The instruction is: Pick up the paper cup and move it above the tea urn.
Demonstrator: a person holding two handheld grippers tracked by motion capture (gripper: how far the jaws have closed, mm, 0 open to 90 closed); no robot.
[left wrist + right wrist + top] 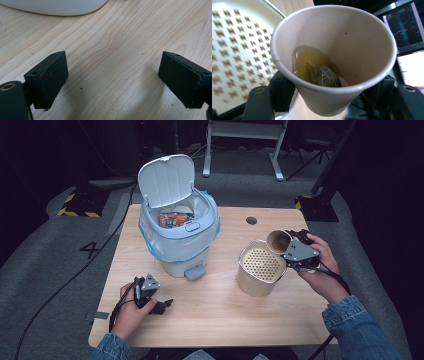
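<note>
The right gripper has its black jaws clamped on a paper cup, one pad on each side of the cup's wall. The cup is tilted, its mouth leaning over the far right rim of a cream metal canister with a perforated insert. In the right gripper view the cup holds a pool of pale amber liquid and a sodden tea bag lying low against its inner wall; the paper is matt and off-white with a rolled lip. The canister's insert is a flat disc punched with regular rows of small holes.

The left gripper rests near the worktop's near left corner, its jaws spread wide with nothing between them. In the left gripper view the pads are flat, black, rubbery blocks hanging just over bare wood.

The worktop is a pale wood-grain rectangle with rounded corners and a round grommet hole near the far edge. Toward the far left stands a white plastic pedal bin, lid up, lined with a clear blue-tinted bag, with orange wrappers inside and its pedal facing the near edge.

Beyond the table lies grey carpet with a taped "4" off the left side and yellow-black hazard tape farther back. The room is dark, with a white desk frame behind. Denim sleeves enter from the near side.
</note>
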